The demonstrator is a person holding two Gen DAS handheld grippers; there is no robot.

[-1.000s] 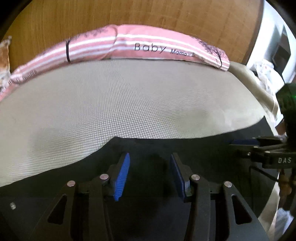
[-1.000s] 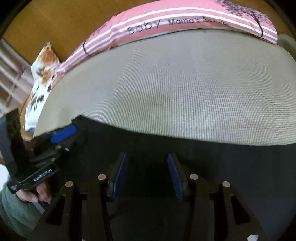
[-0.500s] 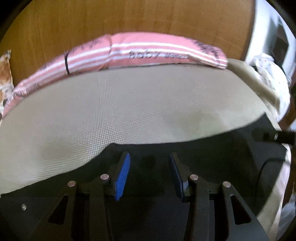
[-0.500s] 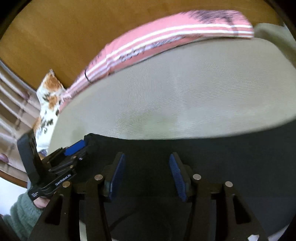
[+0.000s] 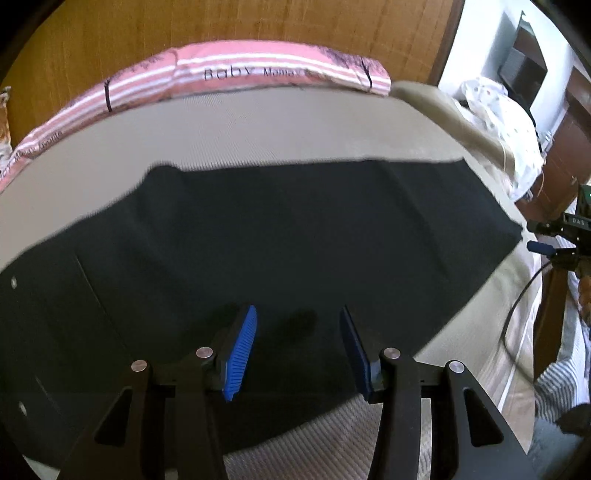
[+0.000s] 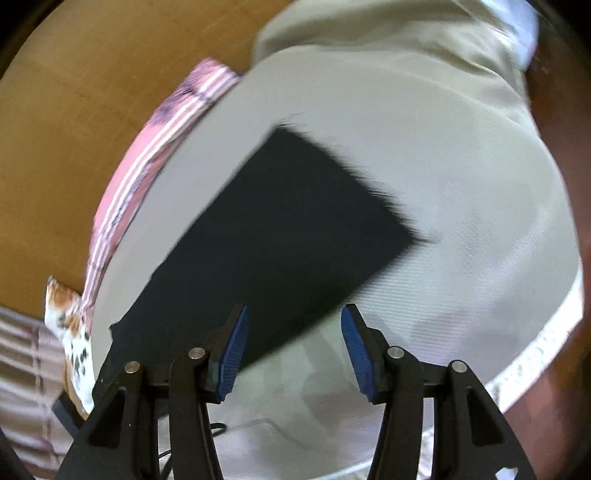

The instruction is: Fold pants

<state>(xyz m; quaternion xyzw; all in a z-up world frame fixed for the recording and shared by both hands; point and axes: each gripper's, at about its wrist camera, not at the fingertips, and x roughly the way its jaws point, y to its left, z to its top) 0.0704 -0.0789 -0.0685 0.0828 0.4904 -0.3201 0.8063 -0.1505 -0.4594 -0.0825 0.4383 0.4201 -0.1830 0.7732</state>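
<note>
The black pants (image 5: pixel 280 251) lie flat on the beige bed sheet (image 5: pixel 258 125) as a long dark band. My left gripper (image 5: pixel 299 332) is open and empty above the pants' near edge. My right gripper (image 6: pixel 293 332) is open and empty, raised above the bed off the pants' right end; the pants (image 6: pixel 280 229) stretch away to the upper left. The right gripper also shows in the left wrist view (image 5: pixel 546 243), just beyond the pants' right corner.
A pink striped pillow (image 5: pixel 236 77) lies along the wooden headboard (image 5: pixel 221 26). A floral cushion (image 6: pixel 70 332) sits at the bed's left. White bedding (image 5: pixel 502 122) is heaped at the right, beside dark wooden furniture (image 5: pixel 572 140).
Both grippers have drawn back and risen from the pants, so much more of the cloth shows. The right gripper swung right, off the pants' end.
</note>
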